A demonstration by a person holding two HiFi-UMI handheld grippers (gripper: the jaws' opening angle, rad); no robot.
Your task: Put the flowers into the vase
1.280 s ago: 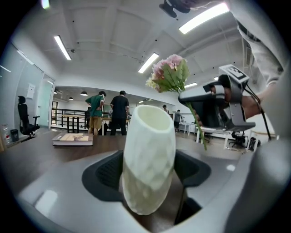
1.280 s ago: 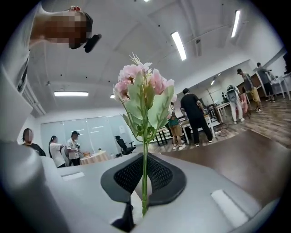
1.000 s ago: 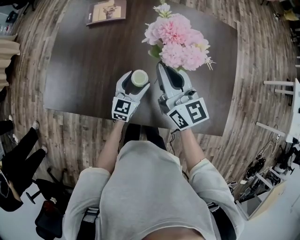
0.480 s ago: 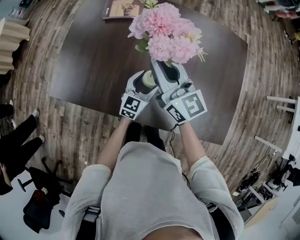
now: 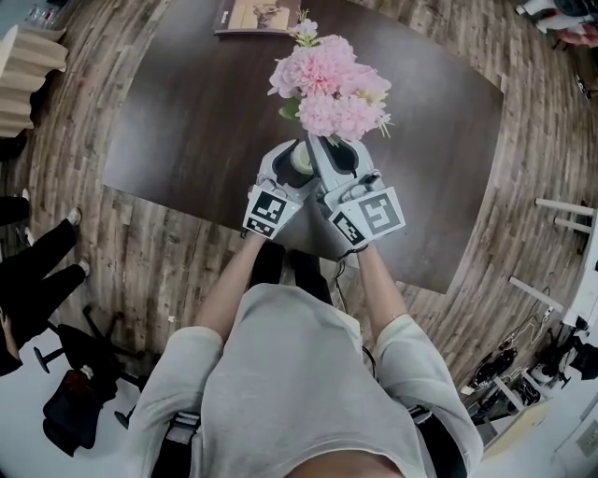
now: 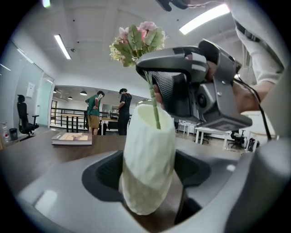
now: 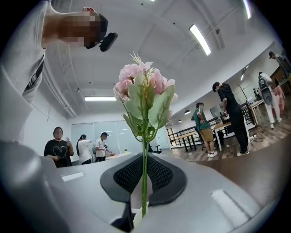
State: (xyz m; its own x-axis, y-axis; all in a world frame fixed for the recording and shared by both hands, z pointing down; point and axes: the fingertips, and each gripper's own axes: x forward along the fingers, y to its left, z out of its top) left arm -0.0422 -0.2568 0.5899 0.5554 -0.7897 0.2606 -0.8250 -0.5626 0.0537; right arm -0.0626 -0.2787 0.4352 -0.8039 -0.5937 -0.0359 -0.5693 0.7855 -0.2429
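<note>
I read the left gripper (image 6: 148, 182) jaws wide, clamped on the vase (image 6: 150, 136) between them, on the tabletop (image 5: 187, 112). Right gripper (image 7: 143, 179) jaws nearly closed, pinching the flowers (image 7: 144, 91) by the stem. Blooms above the jaws, stem end in the vase mouth.

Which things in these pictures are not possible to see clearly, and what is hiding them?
- Lower end of the thin green stem: left gripper view, inside the pale green ribbed vase; depth unclear.
- Cover of the brown book on the dark table: head view, cut by the top edge; print too small.
- Vase: right gripper view, nearly all hidden behind the right tongs.
</note>
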